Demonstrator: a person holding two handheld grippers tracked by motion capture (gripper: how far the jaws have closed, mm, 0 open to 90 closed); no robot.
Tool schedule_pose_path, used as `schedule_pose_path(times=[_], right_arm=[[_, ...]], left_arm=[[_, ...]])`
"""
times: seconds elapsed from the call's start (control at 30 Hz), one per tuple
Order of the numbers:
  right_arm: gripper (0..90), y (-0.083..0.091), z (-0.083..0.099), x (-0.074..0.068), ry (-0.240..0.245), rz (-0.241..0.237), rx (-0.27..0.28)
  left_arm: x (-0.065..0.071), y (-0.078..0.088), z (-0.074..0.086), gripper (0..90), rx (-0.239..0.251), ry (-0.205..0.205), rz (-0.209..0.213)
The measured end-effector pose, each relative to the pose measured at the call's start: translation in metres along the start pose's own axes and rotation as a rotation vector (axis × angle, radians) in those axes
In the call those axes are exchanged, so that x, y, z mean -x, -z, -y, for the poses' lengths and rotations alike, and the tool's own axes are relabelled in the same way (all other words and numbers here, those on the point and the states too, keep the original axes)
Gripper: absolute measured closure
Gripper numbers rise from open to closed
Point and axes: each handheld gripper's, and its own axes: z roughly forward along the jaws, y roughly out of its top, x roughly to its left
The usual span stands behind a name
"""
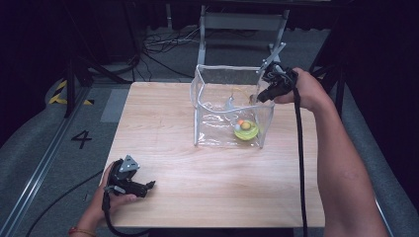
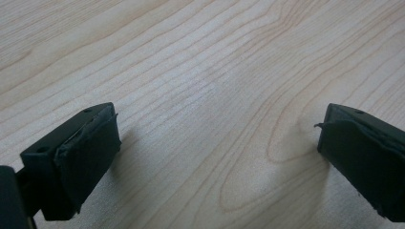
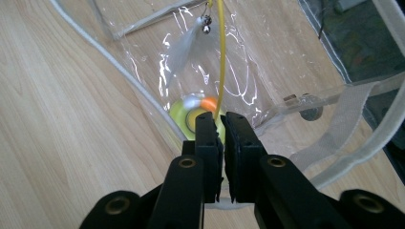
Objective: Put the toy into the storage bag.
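A clear plastic bag [image 1: 210,129] stands open-topped on the wooden table [image 1: 197,173], right of centre. Inside on its floor lies a yellow-green ring toy [image 1: 246,130] carrying an orange and a white ball. A thin yellow wand [image 3: 220,57] with a white feather [image 3: 184,45] and a small bell [image 3: 206,24] hangs down into the bag. My right gripper [image 1: 254,98] reaches over the bag's far right rim; its jaws stand nearly together, shut on the wand's end [image 3: 218,117]. My left gripper [image 1: 152,185] rests at the front left, open over bare wood [image 2: 217,157].
Behind the table stands a metal frame [image 1: 242,22], with cables on the floor [image 1: 158,47]. A "4" mark [image 1: 81,138] and yellow-black tape [image 1: 62,91] lie on the floor to the left. The right gripper's cable [image 1: 300,158] trails along the forearm.
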Motion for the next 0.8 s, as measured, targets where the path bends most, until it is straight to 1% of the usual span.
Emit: schedule_pose_path(times=[0.07, 0.1, 0.13, 0.17, 0.2, 0.27, 0.3, 0.37, 0.57, 0.63, 0.8], right_arm=[[82.9, 0.003, 0.001, -0.001, 0.005, -0.002, 0.018], [80.8, 0.004, 0.001, -0.002, 0.002, -0.002, 0.024], [79.9, 0.005, 0.001, -0.003, 0.002, 0.009, 0.028], [79.9, 0.005, 0.001, -0.003, 0.002, 0.009, 0.028], [79.6, 0.012, 0.004, -0.006, -0.001, 0.016, 0.054], [78.9, 0.014, 0.005, -0.007, -0.004, 0.025, 0.064], [78.2, 0.017, 0.007, -0.009, 0.000, 0.036, 0.071], [76.6, 0.021, 0.010, -0.011, 0.001, 0.035, 0.083], [72.5, 0.029, 0.020, -0.015, 0.000, 0.059, 0.097], [71.3, 0.032, 0.025, -0.016, -0.007, 0.059, 0.118], [64.1, 0.040, 0.036, -0.018, -0.024, 0.091, 0.141]], left_arm=[[0.000, 0.000, 0.000, 0.9, 0.000, 0.001, 0.000], [0.000, 0.000, 0.000, 0.9, 0.000, 0.000, 0.000], [0.000, 0.000, 0.000, 0.9, -0.001, 0.001, 0.001], [0.000, 0.000, 0.000, 0.9, -0.001, 0.001, 0.001], [0.000, 0.000, 0.000, 0.9, 0.000, 0.000, 0.000], [0.000, 0.000, 0.000, 0.9, 0.000, 0.000, 0.000], [0.000, 0.000, 0.000, 0.9, 0.000, 0.000, 0.000], [0.000, 0.000, 0.000, 0.9, 0.000, 0.000, 0.000], [0.000, 0.000, 0.000, 0.9, 0.000, 0.000, 0.000], [0.000, 0.000, 0.000, 0.9, 0.000, 0.000, 0.000], [0.000, 0.000, 0.000, 0.9, 0.000, 0.000, 0.000]])
